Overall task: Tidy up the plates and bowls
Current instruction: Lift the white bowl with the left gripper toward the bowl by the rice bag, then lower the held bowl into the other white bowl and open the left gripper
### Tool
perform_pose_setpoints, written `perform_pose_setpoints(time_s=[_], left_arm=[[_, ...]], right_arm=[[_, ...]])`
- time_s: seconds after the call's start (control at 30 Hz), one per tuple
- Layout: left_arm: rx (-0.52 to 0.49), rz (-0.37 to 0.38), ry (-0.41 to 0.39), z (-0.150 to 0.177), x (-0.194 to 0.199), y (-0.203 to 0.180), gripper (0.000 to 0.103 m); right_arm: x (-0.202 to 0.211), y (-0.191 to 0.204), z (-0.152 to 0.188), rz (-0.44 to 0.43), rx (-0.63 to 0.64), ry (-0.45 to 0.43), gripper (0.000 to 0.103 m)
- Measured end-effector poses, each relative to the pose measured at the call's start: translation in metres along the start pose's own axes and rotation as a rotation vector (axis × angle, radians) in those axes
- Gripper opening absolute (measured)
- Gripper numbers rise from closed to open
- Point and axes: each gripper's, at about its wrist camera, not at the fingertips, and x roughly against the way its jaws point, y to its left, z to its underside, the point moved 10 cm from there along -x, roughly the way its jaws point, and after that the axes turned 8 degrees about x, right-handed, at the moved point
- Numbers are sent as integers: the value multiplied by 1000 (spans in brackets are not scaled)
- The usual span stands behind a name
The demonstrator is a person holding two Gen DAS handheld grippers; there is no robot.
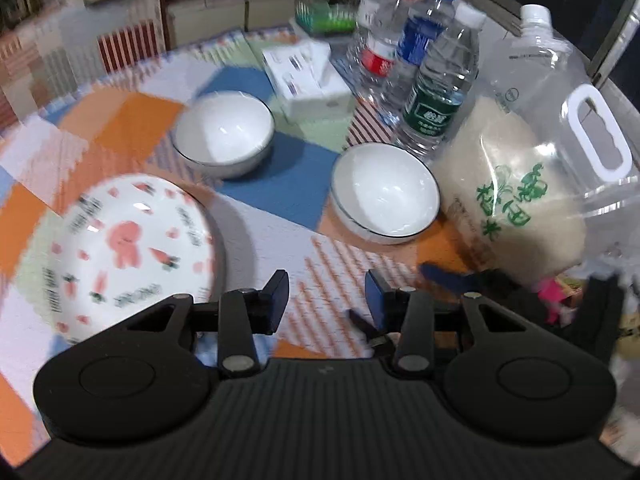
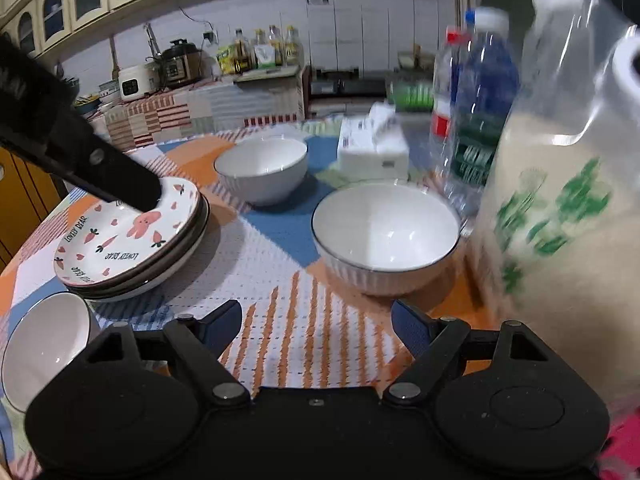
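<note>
Left wrist view: left gripper (image 1: 326,294) hanging over the checked surface (image 1: 272,232), fingers (image 1: 276,292) part-way open with nothing between them. Printed plate (image 1: 128,248) at lower left, its near rim cut off behind the gripper body; far white bowl (image 1: 224,132) ahead, near white bowl (image 1: 386,190) to the right, just beside the rice jug (image 1: 532,184) and the water bottles (image 1: 424,72). Glazed ceramic by the look: stiff, slick, breakable, probably fairly heavy for a pinch; best taken at the rim, one finger inside the wall and one outside. Blur over the plate and background; dark bits by the right finger not identifiable. Right wrist view: right gripper (image 2: 316,328) low over the surface, fingers (image 2: 408,324) spread wide and empty, aimed toward the near white bowl (image 2: 386,236). Printed plate (image 2: 124,232) shown topping a stack of plates, the count below hard to judge; left gripper's black arm (image 2: 80,156) crossing its far edge, contact uncertain. A third bowl (image 2: 44,344) tipped on its side at lower left, partly hidden by the gripper body. Far white bowl (image 2: 262,168) upright behind. Jug and bottles smeared by motion, labels unreadable; tight clearance there, so a knock seems a risk.
</note>
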Motion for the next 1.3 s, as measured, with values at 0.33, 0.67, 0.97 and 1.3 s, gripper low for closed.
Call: perform_pose_setpoints(time_s=[0.33,0.67,0.97,1.3], left_arm=[[50,13,32,-26,-73,-6,41],[136,80,34,-38,-131,-2,37],[227,117,85,-40,-146,3,12],[212,106,109,-28,-137,18,9]], right_arm=[[-47,-11,12,45,-137,48,85],[-64,-25,8,132,-145,24,86],[-72,-33,4,166,-117,2,93],[-78,-24,5,170,-5,16,98]])
